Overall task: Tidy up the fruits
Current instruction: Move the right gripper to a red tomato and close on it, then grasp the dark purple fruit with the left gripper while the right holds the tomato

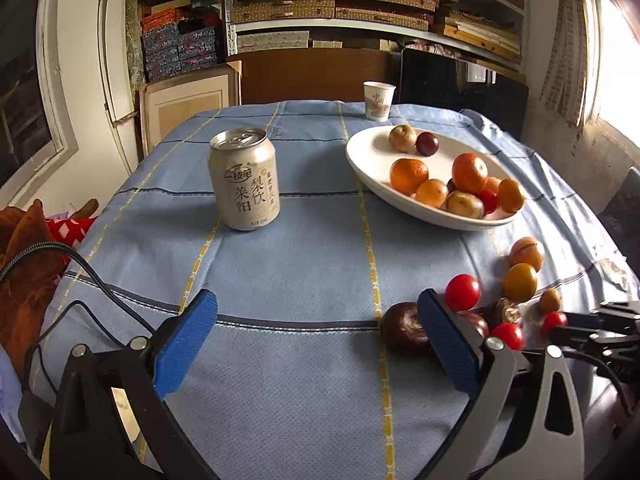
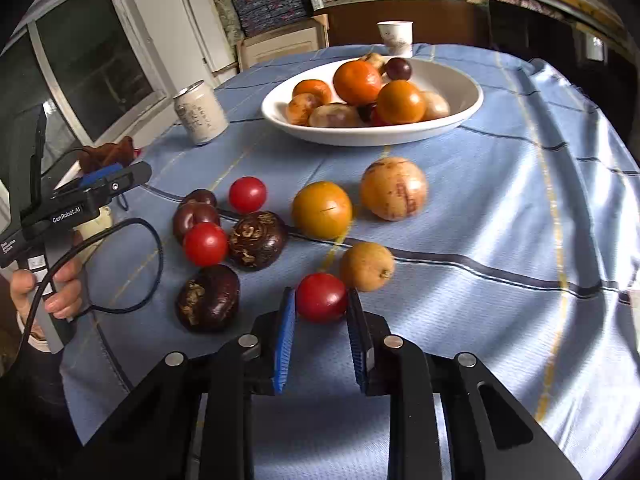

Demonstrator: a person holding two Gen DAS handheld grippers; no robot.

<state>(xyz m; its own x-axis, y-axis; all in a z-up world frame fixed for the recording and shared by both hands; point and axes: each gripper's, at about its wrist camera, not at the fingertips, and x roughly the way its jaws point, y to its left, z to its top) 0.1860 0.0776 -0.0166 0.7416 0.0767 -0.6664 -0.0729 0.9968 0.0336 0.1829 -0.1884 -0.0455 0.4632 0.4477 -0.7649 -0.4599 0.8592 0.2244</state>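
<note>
Lower centre, right claw (image 2: 321, 308): pads closing around a red tomato (image 2: 321, 297) on the counter (image 2: 480, 240).
Left claw (image 1: 316, 340): wide open, empty.

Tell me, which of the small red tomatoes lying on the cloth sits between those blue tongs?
The round red tomato nearest the camera, beside the small yellow-brown fruit, sits between the right tongs. The other two red tomatoes lie farther left among dark purple fruits.

A pale drink can (image 1: 243, 179) stands upright on the bench's blue checked cloth (image 1: 304, 264). A paper cup (image 1: 378, 100) sits at the far edge. Behind, shelves (image 1: 360, 4) hold stacked boxes.
</note>
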